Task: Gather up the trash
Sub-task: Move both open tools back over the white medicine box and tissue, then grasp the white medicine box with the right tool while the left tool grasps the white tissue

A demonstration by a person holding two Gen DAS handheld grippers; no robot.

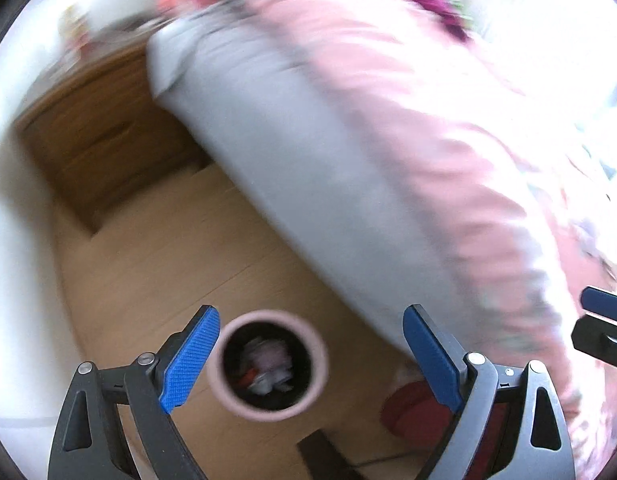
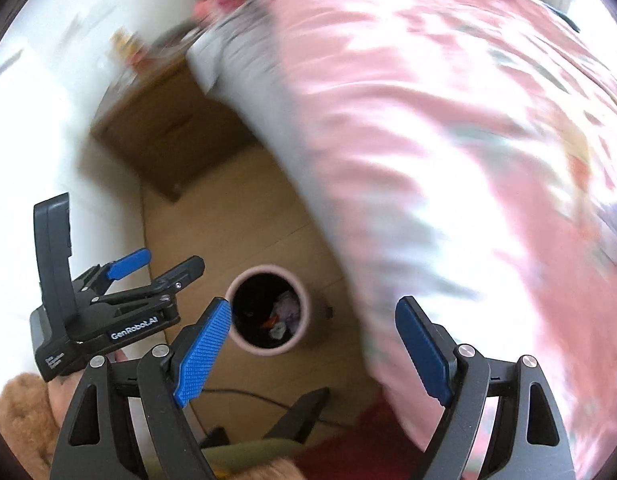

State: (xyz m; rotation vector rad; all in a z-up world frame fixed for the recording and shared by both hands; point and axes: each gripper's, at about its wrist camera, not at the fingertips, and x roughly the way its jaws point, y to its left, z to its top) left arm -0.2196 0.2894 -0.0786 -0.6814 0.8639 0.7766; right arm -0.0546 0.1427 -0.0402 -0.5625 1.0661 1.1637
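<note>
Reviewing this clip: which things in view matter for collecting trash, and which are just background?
Job:
- pink bin, crumpled trash inside
- left gripper, open, empty
- right gripper, open, empty

Background:
- bed with pink floral cover
- wooden nightstand
- red object on floor
- black cable

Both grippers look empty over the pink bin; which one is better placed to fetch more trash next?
Probably either. The left gripper and right gripper are both open and empty above the pink trash bin; no loose trash shows on the blurred floor.
</note>
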